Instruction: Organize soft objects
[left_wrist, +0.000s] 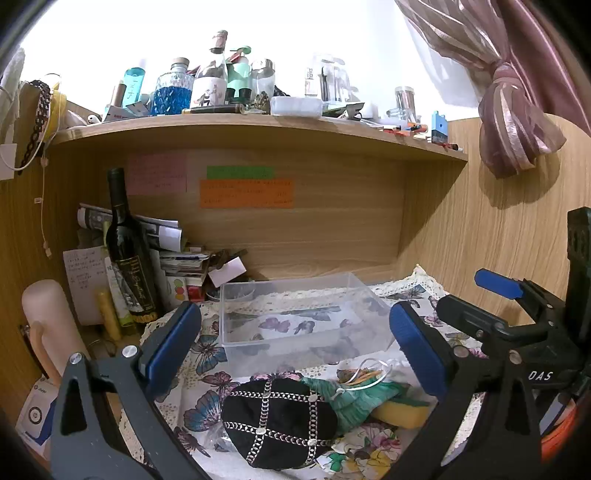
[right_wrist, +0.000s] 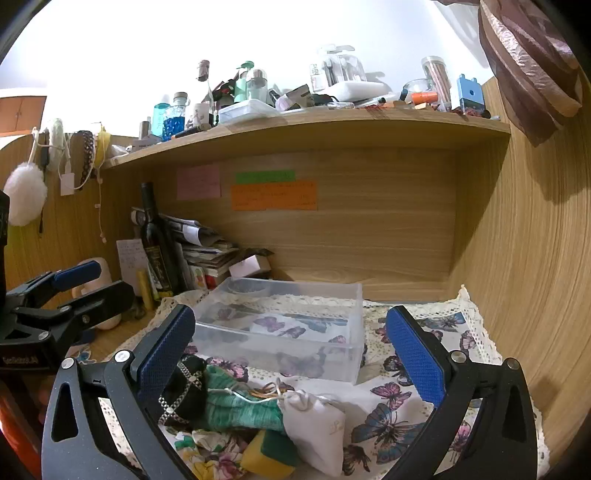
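Observation:
A pile of soft things lies on the butterfly cloth (right_wrist: 391, 424) in front of an empty clear plastic box (left_wrist: 295, 317), which also shows in the right wrist view (right_wrist: 288, 328). The pile holds a black studded pouch (left_wrist: 280, 421), a green knitted piece (left_wrist: 354, 400), a yellow sponge (left_wrist: 402, 411), a floral cloth (left_wrist: 365, 448) and a white drawstring bag (right_wrist: 317, 424). My left gripper (left_wrist: 295, 347) is open above the pouch. My right gripper (right_wrist: 291, 350) is open above the pile, the black pouch (right_wrist: 184, 391) by its left finger.
A dark wine bottle (left_wrist: 127, 254) and stacked papers (left_wrist: 177, 258) stand at the back left. A cluttered wooden shelf (left_wrist: 258, 133) overhangs the desk. A wood wall (right_wrist: 528, 277) closes the right side. A pink cylinder (left_wrist: 48, 325) stands far left.

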